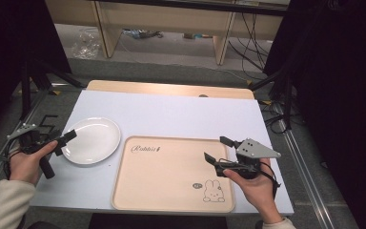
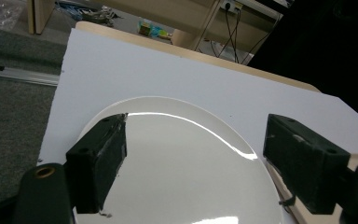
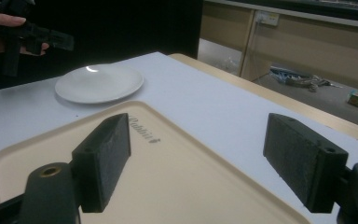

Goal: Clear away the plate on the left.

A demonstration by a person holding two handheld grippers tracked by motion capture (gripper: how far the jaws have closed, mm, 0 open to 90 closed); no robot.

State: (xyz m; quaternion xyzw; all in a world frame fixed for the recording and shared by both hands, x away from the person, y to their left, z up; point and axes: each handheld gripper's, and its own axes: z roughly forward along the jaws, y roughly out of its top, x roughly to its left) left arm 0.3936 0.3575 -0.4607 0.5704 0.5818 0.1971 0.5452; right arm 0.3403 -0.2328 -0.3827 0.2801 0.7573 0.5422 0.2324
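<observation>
White tabletop (image 1: pixel 171 112) over grey floor, white plate (image 1: pixel 91 140) at left beside beige tray (image 1: pixel 171 174), left gripper (image 1: pixel 66 139) jaws spread over plate's near rim, nothing pinched, right gripper (image 1: pixel 218 150) jaws spread above tray, empty

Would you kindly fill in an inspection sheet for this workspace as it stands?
Surface: white rectangular tabletop, wooden edge at the far side.
Job's things: round white glossy plate at left; beige plastic tray with rabbit print beside it, nothing on it.
Clutter: nothing seen on the table.
Grippers: left hand-held gripper open, jaws over the plate's near rim; right hand-held gripper open, above the tray's right edge.
Cables: black cable at the right gripper.
Surroundings: wooden desk legs, floor wires, dark curtains.
</observation>
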